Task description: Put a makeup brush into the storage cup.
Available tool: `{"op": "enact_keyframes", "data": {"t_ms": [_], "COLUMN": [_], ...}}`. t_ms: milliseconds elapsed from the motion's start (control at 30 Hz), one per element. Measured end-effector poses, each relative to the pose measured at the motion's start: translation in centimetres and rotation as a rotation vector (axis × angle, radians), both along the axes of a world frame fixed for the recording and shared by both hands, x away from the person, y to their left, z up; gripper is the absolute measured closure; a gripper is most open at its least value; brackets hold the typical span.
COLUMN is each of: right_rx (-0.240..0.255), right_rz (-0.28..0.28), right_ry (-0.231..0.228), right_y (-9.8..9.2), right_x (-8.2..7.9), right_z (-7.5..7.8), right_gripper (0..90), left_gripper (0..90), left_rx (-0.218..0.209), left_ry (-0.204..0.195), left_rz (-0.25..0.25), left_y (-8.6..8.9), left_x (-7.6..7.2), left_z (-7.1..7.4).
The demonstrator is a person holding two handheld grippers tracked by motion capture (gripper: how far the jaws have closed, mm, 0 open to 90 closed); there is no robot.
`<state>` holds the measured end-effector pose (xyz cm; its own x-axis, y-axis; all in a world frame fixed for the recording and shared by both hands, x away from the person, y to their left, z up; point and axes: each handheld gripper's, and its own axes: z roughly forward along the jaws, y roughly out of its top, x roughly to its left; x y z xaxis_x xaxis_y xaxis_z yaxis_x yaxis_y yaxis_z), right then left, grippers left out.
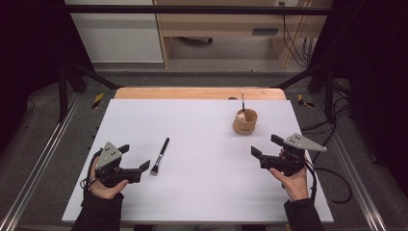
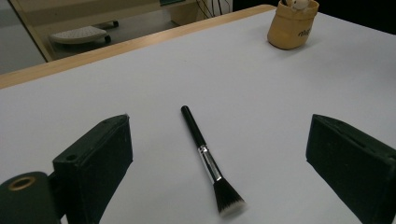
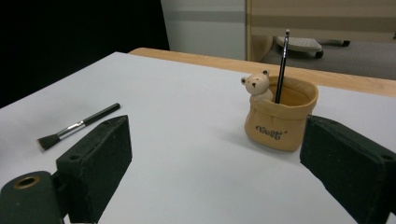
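Two grippers were up, both with jaws wide and nothing between the pads. The left gripper (image 1: 136, 160) sat low at the near left of the white table (image 1: 202, 192), with the makeup brush (image 2: 209, 164) lying flat just ahead of its jaws, bristles toward the gripper and black handle pointing away. The right gripper (image 1: 265, 146) was at the near right, apart from the tan pot (image 3: 280, 115), which stood upright just ahead of it. The pot had a small bear figure (image 3: 257, 85) at its rim and a thin dark brush (image 3: 282, 65) standing inside. There was dark script lettering on the pot's front, too small to read. No other labels were legible.
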<state>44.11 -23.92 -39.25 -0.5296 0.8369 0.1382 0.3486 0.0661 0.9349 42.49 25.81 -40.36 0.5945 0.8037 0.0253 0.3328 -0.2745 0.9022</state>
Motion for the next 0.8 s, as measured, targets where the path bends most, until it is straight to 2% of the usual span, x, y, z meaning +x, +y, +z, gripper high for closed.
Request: {"op": "enact_keyframes", "data": {"t_ms": [467,800], "right_rx": [-0.009,-0.016], "right_rz": [0.032,0.040], "right_ry": [-0.011,-0.003], "right_y": [-0.4,-0.4], "right_x": [-1.4,-1.4], "right_z": [-0.9,-1.3], "right_gripper": [6.1,5.4], "left_gripper": [6.6,6.6], "left_rx": [-0.016,-0.019], "left_ry": [0.003,0.006], "left_rz": [0.010,0.014], "left_y": [0.1,0.2], "left_x": [0.1,0.2], "left_z": [-0.1,-0.2]}}
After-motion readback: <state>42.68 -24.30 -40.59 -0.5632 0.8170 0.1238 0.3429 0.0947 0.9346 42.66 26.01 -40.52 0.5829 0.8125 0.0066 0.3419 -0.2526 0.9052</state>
